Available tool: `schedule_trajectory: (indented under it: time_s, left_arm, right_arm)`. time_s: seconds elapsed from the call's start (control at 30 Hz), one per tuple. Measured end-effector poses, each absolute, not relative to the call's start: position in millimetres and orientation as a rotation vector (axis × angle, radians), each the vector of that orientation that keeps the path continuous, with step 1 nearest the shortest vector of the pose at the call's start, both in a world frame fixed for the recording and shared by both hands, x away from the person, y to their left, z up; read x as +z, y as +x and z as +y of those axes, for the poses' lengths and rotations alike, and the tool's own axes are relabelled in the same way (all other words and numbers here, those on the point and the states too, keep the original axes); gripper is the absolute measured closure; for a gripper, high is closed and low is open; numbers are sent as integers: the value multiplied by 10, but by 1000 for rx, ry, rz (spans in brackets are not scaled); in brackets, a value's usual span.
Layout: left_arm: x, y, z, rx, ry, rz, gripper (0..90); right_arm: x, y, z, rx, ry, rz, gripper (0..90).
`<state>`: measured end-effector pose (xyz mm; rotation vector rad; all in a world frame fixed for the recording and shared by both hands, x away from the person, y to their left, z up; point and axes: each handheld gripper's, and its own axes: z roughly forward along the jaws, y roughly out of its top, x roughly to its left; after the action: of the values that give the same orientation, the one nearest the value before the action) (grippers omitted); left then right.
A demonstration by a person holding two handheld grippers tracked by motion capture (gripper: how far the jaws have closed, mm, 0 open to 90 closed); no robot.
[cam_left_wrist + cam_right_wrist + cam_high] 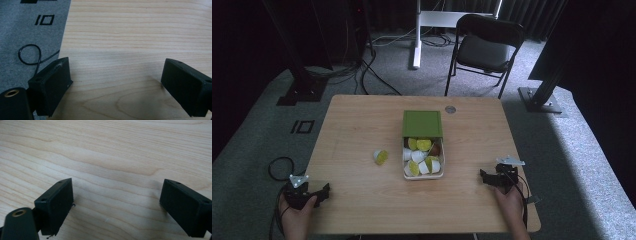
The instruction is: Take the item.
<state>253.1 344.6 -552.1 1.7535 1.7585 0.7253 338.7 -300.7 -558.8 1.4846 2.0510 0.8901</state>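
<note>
Wooden bench (362, 200) on grey carpet, white box (423, 174) of capsules at centre, green lid (422, 123) behind, loose capsule (381, 157) just left, left gripper (323, 192) and right gripper (484, 176) wide, empty, near corners.

Both grippers are chunky black things: left gripper (323, 191) and right gripper (485, 176) each have a grey three-cornered plate on top, a black cable trailing off, blocky jaws with little screw holes, plus a brass-ringed knob.
</note>
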Motion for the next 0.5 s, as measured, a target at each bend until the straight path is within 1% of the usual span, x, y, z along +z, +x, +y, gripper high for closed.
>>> schedule_trajectory:
  time_s: [0.07, 0.27, 0.5]
  left_arm:
    - [-5522, 2537, 3431, 737, 1768, 1762, 100]
    - [-5525, 2576, 3360, 760, 1718, 1826, 88]
    - [-5524, 2596, 3341, 768, 1703, 1846, 87]
  right_arm:
    - [-5588, 3386, -3007, 890, 1485, 2051, 114]
    - [-5589, 3386, -3007, 890, 1484, 2051, 114]
    - [-5589, 3387, -3007, 890, 1485, 2051, 114]
